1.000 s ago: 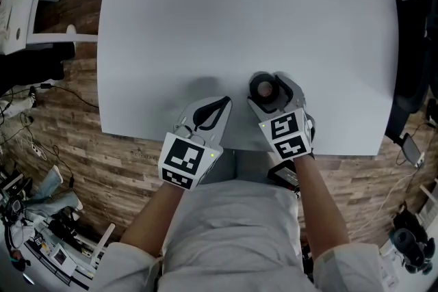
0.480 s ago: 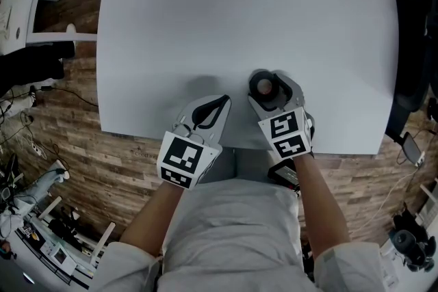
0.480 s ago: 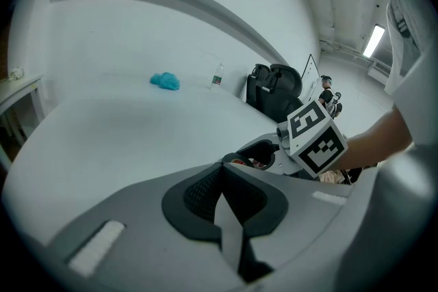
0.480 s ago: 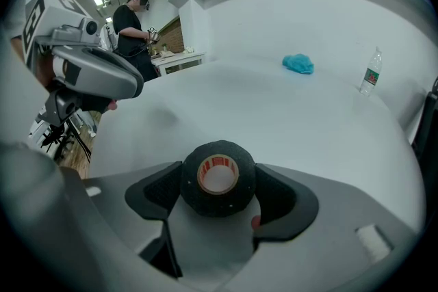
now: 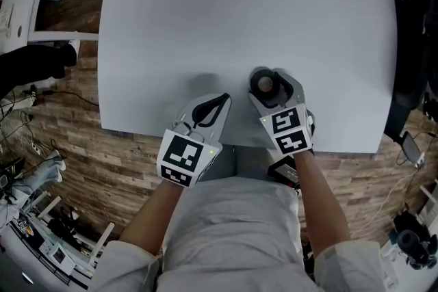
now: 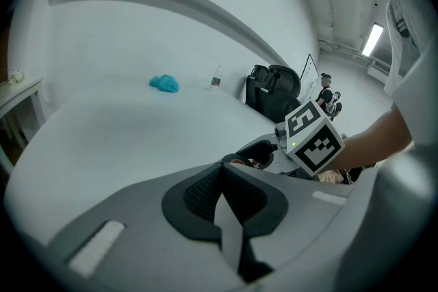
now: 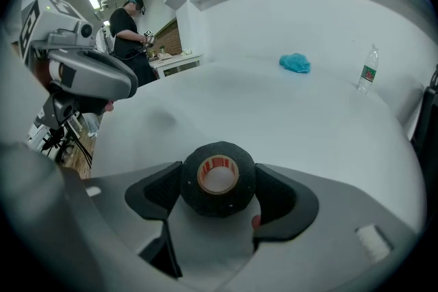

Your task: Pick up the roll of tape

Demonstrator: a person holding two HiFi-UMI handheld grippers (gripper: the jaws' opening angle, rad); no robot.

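Observation:
The roll of tape (image 5: 263,85) is black with a red-printed white core. It rests on the white table (image 5: 239,10) near its front edge. My right gripper (image 5: 270,81) is shut on the roll. In the right gripper view both dark pads press the sides of the tape (image 7: 217,178), which stands on its edge with the core facing the camera, inside the right gripper (image 7: 219,189). My left gripper (image 5: 224,102) lies just left of it, a short gap from the roll, with its jaws together and nothing in them. The left gripper view shows the left gripper (image 6: 222,173) shut.
A crumpled blue cloth (image 7: 295,63) and a small water bottle (image 7: 367,72) sit at the table's far side. A black chair (image 6: 274,89) stands beyond the table. A person (image 7: 130,27) stands by a counter. White shelving (image 5: 20,3) stands at the left on the wood floor.
The right gripper's jaws have drawn in a little onto the tape roll. Both hands have kept their place.

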